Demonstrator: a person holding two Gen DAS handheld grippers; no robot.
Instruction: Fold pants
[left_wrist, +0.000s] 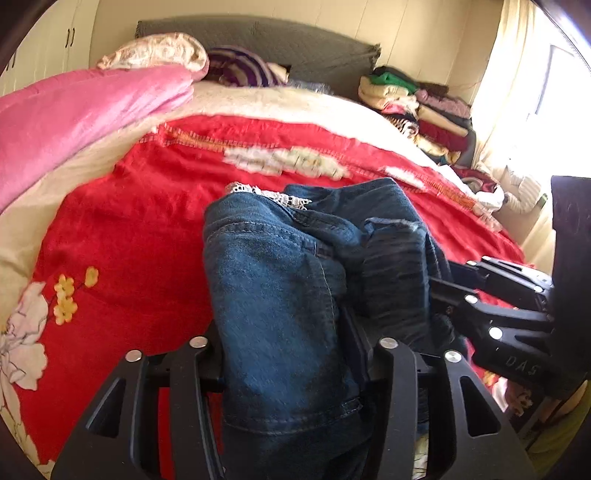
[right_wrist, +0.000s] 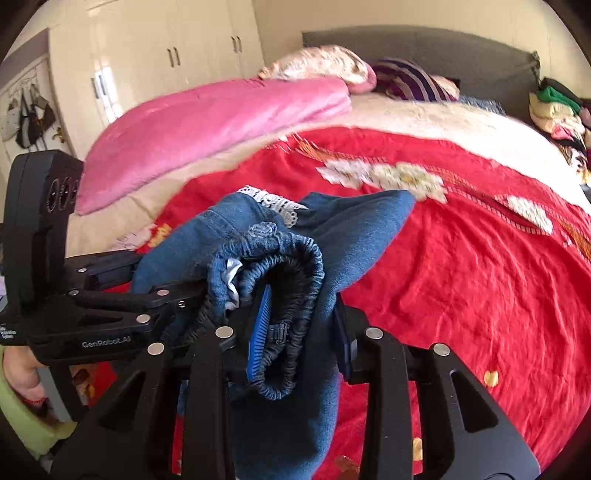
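Dark blue denim pants (left_wrist: 280, 295) fill the space between the left gripper (left_wrist: 291, 354) fingers, hiding both pads there, so whether they clamp or just flank the cloth is unclear. Pants bundle hangs over the red flowered bedspread (left_wrist: 140, 221), white lace trim (left_wrist: 269, 194) at its far edge; lower part is cut off by the frame. Background is motion-blurred. In the right wrist view, the right gripper (right_wrist: 301, 325) has its 2 blue ribbed pads (right_wrist: 258, 332) pinching the gathered elastic waistband (right_wrist: 291, 266); jaws narrowly apart, clamped on it. The left gripper (right_wrist: 184, 295) reaches the same bundle from the side, tips buried in denim. Folded pink fleece blanket (right_wrist: 221, 118) lies beyond, well apart.
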